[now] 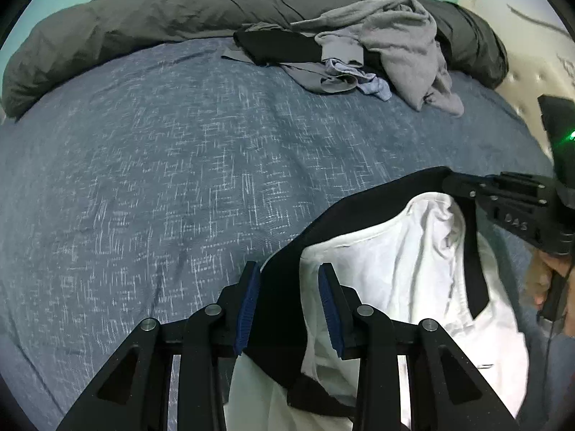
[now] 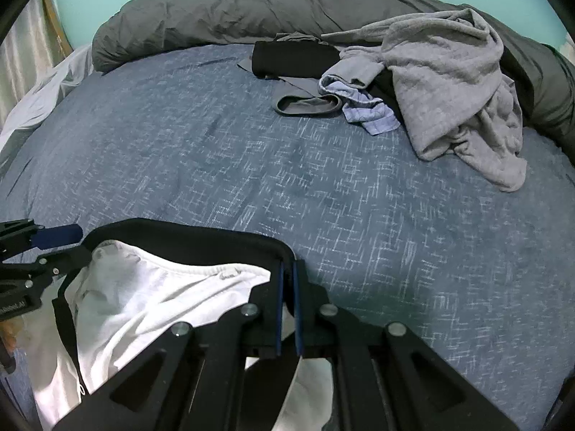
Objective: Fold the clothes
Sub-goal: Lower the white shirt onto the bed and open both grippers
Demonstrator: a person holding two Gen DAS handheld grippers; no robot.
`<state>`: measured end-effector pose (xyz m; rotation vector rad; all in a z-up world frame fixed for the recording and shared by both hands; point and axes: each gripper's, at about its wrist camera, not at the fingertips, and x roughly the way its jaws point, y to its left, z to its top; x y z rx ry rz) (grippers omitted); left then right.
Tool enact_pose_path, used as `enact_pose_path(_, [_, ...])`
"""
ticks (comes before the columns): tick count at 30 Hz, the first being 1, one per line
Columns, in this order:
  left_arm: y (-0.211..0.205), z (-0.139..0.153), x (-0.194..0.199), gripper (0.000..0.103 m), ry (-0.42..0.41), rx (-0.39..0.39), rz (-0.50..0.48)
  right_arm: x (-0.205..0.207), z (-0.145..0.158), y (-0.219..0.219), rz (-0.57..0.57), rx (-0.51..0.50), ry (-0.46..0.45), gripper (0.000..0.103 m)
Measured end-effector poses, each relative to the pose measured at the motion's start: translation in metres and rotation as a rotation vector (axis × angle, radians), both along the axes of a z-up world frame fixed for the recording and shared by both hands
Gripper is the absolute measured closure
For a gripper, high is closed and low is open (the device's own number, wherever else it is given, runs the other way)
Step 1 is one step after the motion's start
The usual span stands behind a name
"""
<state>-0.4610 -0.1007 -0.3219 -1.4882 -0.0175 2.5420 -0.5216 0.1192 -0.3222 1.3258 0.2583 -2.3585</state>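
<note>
Nearest, the right hand-held gripper (image 2: 287, 269) was pinched on the black waistband of a white garment (image 2: 151, 294). The left hand-held gripper (image 1: 289, 273) stood spread, the same waistband lying between its pads, not clamped. The garment hung above a blue bedspread (image 1: 161, 165). Farther off lay a clothes pile (image 2: 413, 86) against a dark duvet (image 1: 143, 10).

Left gripper (image 1: 289, 283) fingers (image 1: 248, 305) straddle the black-trimmed white garment (image 1: 395, 251).
</note>
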Motion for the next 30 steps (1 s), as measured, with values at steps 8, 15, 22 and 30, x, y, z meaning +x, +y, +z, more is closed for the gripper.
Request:
enact_pose_path(8, [-0.003,0.0,-0.019,0.098,0.01,-0.041,0.024,0.001,-0.001,0.003,0.007,-0.025,0.008,0.098])
enact_pose_path(15, [-0.009,0.009,-0.044,0.099,0.027,-0.057,0.07,-0.001,0.006,-0.002,0.004,-0.006,0.055,0.098])
enact_pose_path(22, [-0.015,0.018,-0.069,0.099,0.044,-0.071,0.116,-0.021,0.021,-0.01,-0.029,-0.009,0.103,0.098])
enact_pose_path(30, [-0.032,0.023,-0.049,0.094,0.04,0.06,0.131,-0.034,-0.004,-0.011,-0.029,-0.07,0.011,0.093])
